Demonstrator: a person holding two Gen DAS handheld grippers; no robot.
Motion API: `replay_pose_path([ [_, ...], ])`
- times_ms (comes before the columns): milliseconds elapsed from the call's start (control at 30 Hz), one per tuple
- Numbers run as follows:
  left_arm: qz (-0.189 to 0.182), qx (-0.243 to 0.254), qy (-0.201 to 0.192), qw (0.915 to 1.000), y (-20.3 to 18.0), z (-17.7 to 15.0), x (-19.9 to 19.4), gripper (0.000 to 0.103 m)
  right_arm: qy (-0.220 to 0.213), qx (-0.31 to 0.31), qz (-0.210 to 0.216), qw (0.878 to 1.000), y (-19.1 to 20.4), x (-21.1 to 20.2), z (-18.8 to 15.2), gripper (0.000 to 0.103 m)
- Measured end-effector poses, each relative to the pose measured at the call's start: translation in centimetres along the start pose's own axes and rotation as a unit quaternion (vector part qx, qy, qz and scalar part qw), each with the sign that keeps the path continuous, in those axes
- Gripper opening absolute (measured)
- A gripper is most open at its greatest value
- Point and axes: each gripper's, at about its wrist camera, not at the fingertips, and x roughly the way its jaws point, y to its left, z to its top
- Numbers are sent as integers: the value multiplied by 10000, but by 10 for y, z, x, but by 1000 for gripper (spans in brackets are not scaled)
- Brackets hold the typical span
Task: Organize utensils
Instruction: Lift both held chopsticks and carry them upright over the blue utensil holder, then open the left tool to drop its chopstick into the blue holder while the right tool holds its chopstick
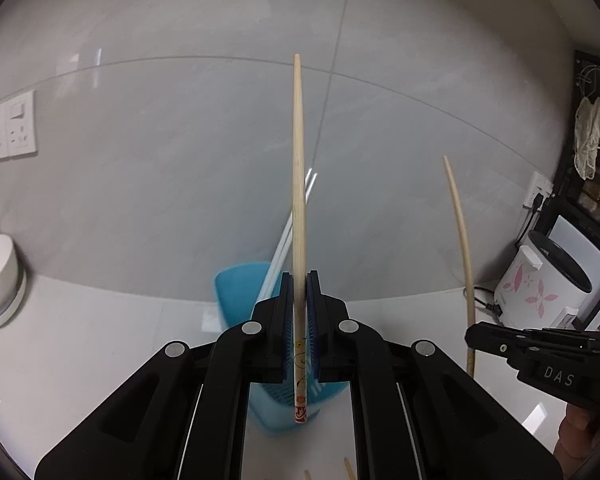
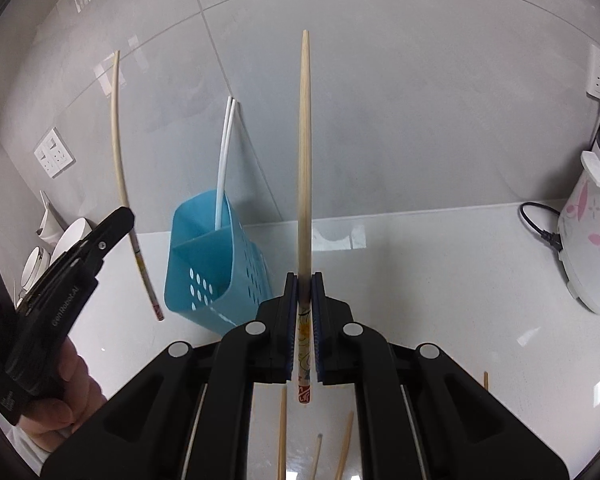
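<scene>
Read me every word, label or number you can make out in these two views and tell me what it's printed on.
"DAS": white letters on the black body of the right gripper, seen from the left wrist view.
"GenRobot.AI", roughly; small and slanted: on the black left gripper, in the right wrist view.
Printed patterns on the two held wooden chopsticks: no readable words.

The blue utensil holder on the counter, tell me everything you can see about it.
The blue utensil holder looks like thin moulded plastic, a tall open-topped bin with rounded corners and rows of oval holes low on its walls. An inner divider splits it into compartments. It stands on the white counter close to the grey tiled wall, appearing tilted in the fisheye view. Two white chopsticks stand in its rear compartment, leaning out over the rim. Neither gripper touches it.
</scene>
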Motion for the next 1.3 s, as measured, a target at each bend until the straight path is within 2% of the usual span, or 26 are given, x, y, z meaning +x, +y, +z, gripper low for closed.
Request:
replay_pose_path([
  [167, -121, 82, -164, 9998, -9, 2, 23, 6, -8, 5, 12, 10000, 4, 10, 7, 6],
  [367, -87, 206, -149, 9996, -10, -9, 48, 6, 34, 26, 22, 10000, 2, 20, 9, 6],
  [767, 31, 273, 297, 9992, -1, -32, 87, 6, 179, 24, 8, 9998, -1, 38, 7, 6],
  [1067, 57, 219, 419, 9989, -2, -33, 78, 10, 197, -70, 44, 9998, 3, 41, 7, 6],
  [1133, 114, 189, 431, 9988, 2, -29, 69, 28, 178, -87, 67, 9998, 5, 40, 8, 6],
  [1167, 149, 159, 430, 9988, 4, -27, 63, 33, 164, -92, 81, 9998, 5, 40, 9, 6],
  [1233, 193, 72, 413, 9989, 6, -23, 54, 53, 104, -96, 143, 9998, 7, 38, 11, 6],
  [1300, 208, -8, 432, 9989, 11, -20, 44, 65, 37, -98, 214, 9997, 10, 37, 14, 6],
])
